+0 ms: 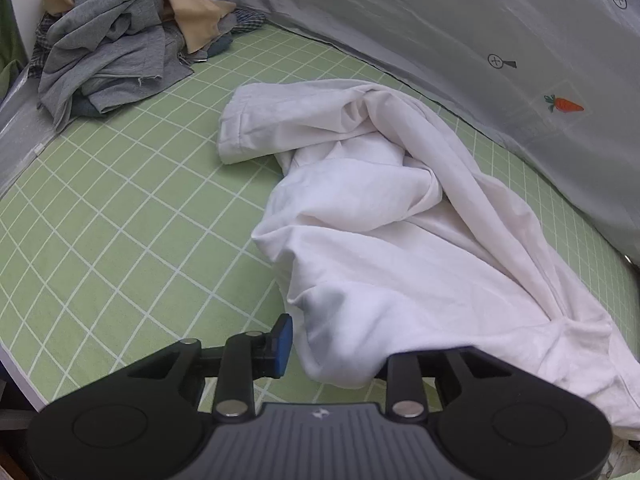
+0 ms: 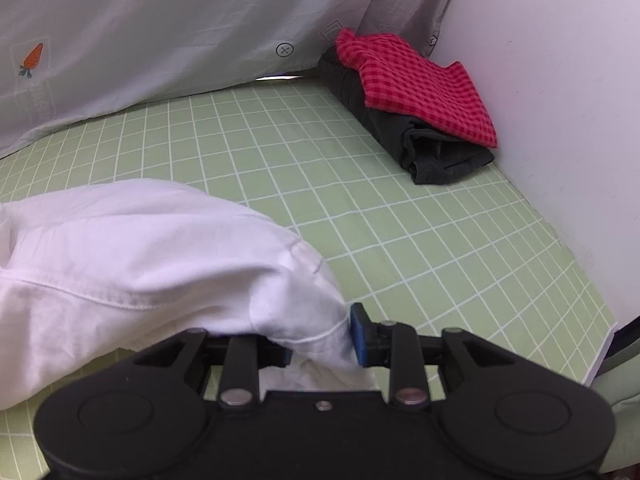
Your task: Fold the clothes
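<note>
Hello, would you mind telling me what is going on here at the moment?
A person with two handheld grippers is folding laundry on a green checked sheet. A crumpled white garment lies between the jaws of both the left gripper and the right gripper. Unfolded grey clothes wait nearby; a red checked cloth sits folded.

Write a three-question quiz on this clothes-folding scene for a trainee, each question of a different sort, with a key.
1. True or false: the red checked cloth lies on top of a dark folded garment.
2. Multiple choice: the white garment is (a) neatly folded, (b) crumpled on the green grid sheet, (c) on the pile of grey and tan clothes.
3. Fill in: cloth sits between the fingers of the right gripper and the left gripper; its colour is ____.

Key: 1 true; 2 b; 3 white.
</note>
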{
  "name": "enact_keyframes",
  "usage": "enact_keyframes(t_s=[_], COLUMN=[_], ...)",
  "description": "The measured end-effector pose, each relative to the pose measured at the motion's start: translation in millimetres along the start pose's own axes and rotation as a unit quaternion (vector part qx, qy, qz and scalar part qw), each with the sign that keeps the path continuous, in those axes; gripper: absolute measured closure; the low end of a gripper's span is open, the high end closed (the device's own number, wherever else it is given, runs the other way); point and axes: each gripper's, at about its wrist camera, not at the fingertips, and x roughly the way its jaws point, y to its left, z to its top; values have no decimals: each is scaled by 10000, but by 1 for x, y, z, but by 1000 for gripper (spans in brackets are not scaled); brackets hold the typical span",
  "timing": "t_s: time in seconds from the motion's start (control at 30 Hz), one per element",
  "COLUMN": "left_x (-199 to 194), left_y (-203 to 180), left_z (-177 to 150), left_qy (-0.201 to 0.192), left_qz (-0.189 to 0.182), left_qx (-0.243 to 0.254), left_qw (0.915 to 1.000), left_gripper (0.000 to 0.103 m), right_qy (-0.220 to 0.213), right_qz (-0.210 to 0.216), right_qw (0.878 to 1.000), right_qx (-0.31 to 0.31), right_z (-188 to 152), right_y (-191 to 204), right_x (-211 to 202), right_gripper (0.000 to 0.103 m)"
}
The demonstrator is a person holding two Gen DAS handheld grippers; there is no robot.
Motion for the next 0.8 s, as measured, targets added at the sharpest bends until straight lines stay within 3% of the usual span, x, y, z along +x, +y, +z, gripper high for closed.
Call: enact_keyframes(t_s=[0.07, 0.13, 0.23, 0.3, 0.4, 0.57, 0.67, 0.8], left_x=[-3, -1, 5, -2, -15, -33, -38, -33], left_y=[0, -2, -4, -7, -8, -1, -1, 0], left_z=[4, 7, 8, 9, 16, 37, 42, 42], left_qy=[-74, -46, 133, 25, -217, -347, -271, -83], left_qz=[75, 173, 287, 140, 103, 37, 39, -17], left_qx=[-32, 65, 234, 571, 955, 1018, 1137, 1417], left_qw=[9999, 9998, 9992, 9983, 9951, 9942, 9931, 9899], left_gripper=[59, 52, 51, 51, 50, 41, 40, 31], right_qy=[99, 191, 349, 343, 300, 115, -169, -407], right_qz=[143, 250, 46, 35, 198, 443, 548, 749], right_qw=[9998, 9995, 9985, 9980, 9991, 9979, 9965, 9940], right_qx=[-37, -93, -421, -521, -211, 449, 613, 683], right_z=[-1, -2, -7, -8, -5, 5, 13, 24], right_y=[9, 18, 31, 34, 28, 13, 9, 9], right_x=[-1, 0, 9, 2, -16, -50, -70, -85], right_gripper=[43, 33, 32, 32, 32, 32, 27, 18])
